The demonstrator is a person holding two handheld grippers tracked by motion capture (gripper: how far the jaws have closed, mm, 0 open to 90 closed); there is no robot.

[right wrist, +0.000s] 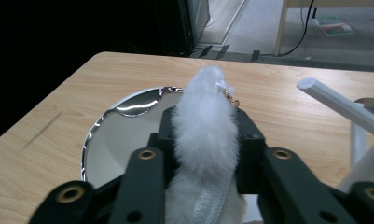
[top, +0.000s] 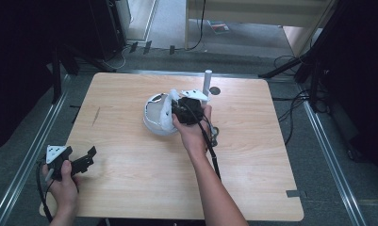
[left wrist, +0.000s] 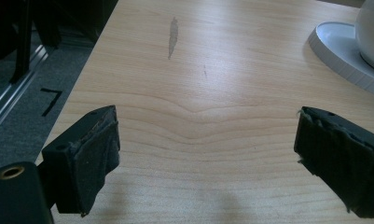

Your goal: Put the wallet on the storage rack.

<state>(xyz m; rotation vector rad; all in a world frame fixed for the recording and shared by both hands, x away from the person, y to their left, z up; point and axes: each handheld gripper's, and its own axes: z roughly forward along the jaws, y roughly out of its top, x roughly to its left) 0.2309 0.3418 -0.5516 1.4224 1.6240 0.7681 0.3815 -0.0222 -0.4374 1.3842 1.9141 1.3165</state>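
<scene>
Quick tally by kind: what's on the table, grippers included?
Black two-jaw grippers: 2 (left gripper, right gripper)
Shiny metal bowl: 1
White fluffy zipped pouch: 1
White upright post: 1
Total: 5

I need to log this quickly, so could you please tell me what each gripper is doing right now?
Left gripper: open, holding nothing, above the table.
Right gripper: closed on a white furry pouch, over the round mirror.
</scene>
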